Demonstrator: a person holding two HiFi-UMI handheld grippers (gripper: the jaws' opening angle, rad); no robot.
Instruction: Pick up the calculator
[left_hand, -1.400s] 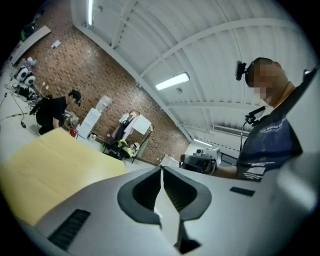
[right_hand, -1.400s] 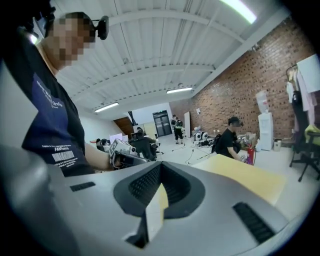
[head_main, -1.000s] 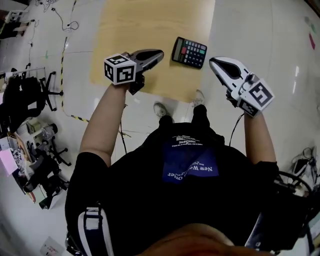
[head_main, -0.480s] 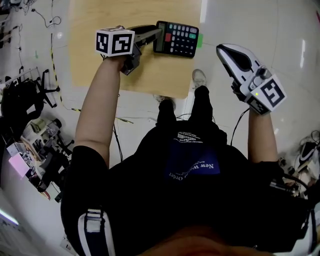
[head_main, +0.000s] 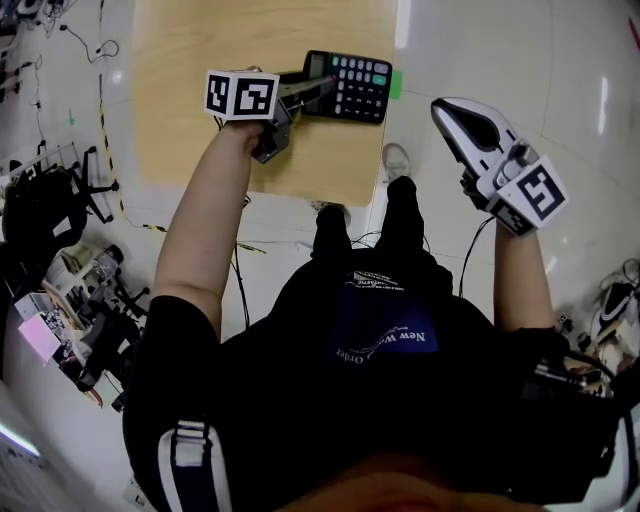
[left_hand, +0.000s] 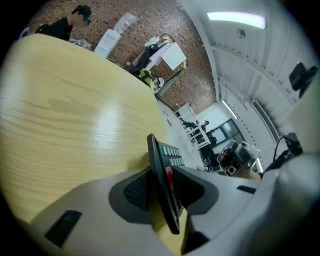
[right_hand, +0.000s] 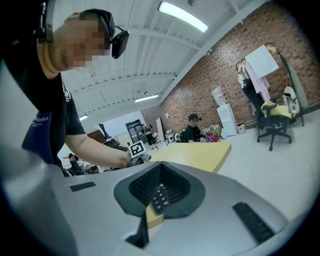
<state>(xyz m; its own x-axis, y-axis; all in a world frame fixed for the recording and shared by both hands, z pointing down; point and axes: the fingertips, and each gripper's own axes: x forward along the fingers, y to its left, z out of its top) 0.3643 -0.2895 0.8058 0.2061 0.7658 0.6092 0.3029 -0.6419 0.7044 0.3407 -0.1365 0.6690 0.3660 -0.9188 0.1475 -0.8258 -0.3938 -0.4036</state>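
A black calculator (head_main: 352, 86) lies near the right front corner of the wooden table (head_main: 200, 60). My left gripper (head_main: 316, 90) reaches in from the left, and its jaws are apart on either side of the calculator's left end. In the left gripper view the calculator (left_hand: 159, 165) shows edge-on between the two pads, with a strip of table visible beside it. The left gripper (left_hand: 162, 186) is not pressing on it. My right gripper (head_main: 445, 108) hangs over the floor to the right of the table. Its jaws are together but for a thin slit, and nothing is in them (right_hand: 155, 206).
The table's front edge runs just below the calculator, with white floor beyond it. The person's shoes (head_main: 397, 160) stand by that corner. Office chairs and gear (head_main: 50, 210) crowd the left side. A seated person (right_hand: 192, 127) and a chair (right_hand: 272, 120) are far behind.
My left gripper moved right to the calculator and went from shut to open, so its jaws now straddle the calculator's left end. The right gripper sank a little and then held still.
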